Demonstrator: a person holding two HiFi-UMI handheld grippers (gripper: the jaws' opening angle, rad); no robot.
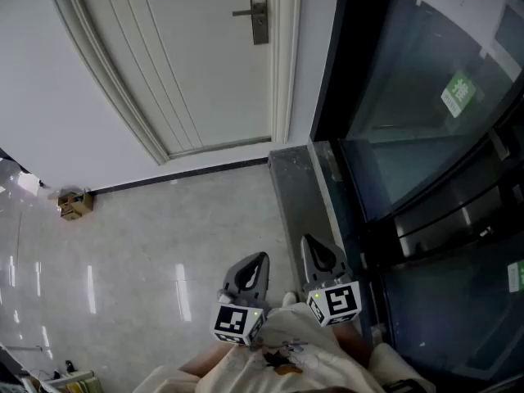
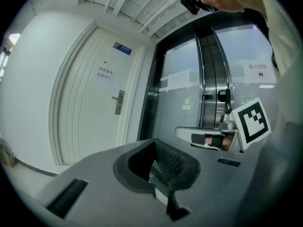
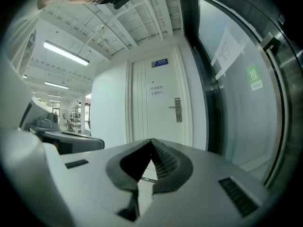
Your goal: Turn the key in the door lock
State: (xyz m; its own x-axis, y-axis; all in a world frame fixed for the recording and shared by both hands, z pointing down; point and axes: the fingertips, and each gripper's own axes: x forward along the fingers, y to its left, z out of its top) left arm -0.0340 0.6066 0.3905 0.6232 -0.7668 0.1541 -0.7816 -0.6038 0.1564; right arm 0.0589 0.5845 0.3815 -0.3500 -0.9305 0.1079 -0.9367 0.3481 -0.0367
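A white door (image 1: 196, 64) stands ahead, with a metal lock plate (image 1: 259, 13) and a lever handle (image 1: 244, 12) near its right edge. I cannot make out a key in the lock at this distance. My left gripper (image 1: 252, 262) and right gripper (image 1: 318, 248) are side by side close to my body, far from the door, both pointing roughly at it. In the left gripper view the jaws of my left gripper (image 2: 154, 143) meet at the tips with nothing between them, and the lock plate (image 2: 119, 102) is far off. My right gripper (image 3: 151, 142) is likewise shut and empty, with the lock plate (image 3: 177, 109) beyond it.
A dark-framed glass wall (image 1: 426, 137) with green stickers runs along the right, above a grey stone sill (image 1: 295, 195). A small cardboard box (image 1: 75, 205) lies by the wall at the left. Glossy tiled floor (image 1: 164, 252) stretches between me and the door.
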